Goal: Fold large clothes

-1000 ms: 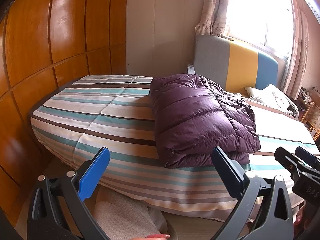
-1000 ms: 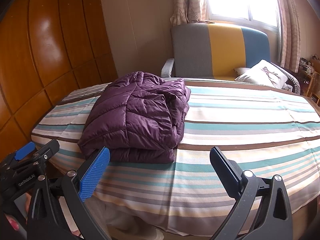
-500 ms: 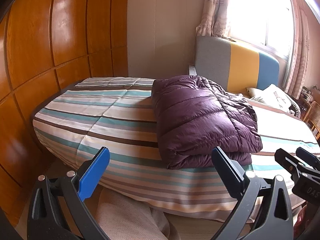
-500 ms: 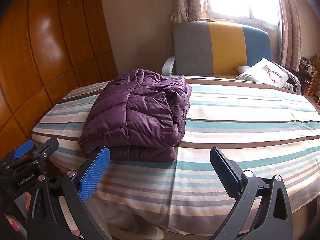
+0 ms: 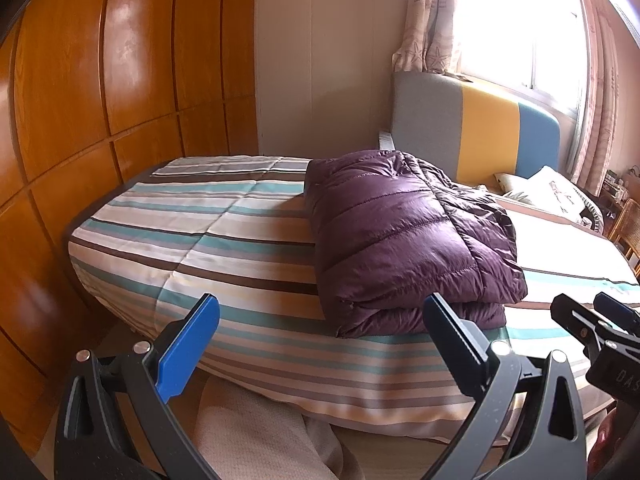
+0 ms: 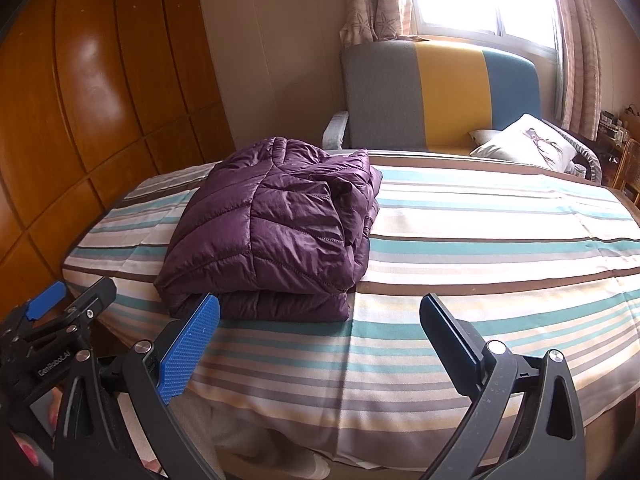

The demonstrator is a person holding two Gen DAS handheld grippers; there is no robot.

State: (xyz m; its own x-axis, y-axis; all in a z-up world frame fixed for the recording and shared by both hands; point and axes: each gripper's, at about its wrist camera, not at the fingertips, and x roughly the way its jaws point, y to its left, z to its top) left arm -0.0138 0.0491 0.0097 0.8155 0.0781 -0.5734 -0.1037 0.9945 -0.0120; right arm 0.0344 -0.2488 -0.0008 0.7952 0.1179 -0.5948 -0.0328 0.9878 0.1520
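Note:
A purple quilted down jacket (image 5: 404,236) lies folded in a compact stack on the striped bed (image 5: 224,240); it also shows in the right wrist view (image 6: 276,232). My left gripper (image 5: 320,344) is open and empty, held off the bed's near edge, short of the jacket. My right gripper (image 6: 320,344) is open and empty, also off the near edge, to the right of the jacket. Each gripper shows in the other's view: the right one (image 5: 600,332) and the left one (image 6: 60,312).
A wooden wardrobe wall (image 5: 100,100) stands close on the left. A grey, yellow and blue headboard (image 6: 436,96) and pillows (image 6: 524,140) are at the far end under a bright window. A beige cloth (image 5: 260,436) lies below the bed edge.
Both grippers have drawn back slightly from the bed and risen a little; the jacket has not moved. Both stay open.

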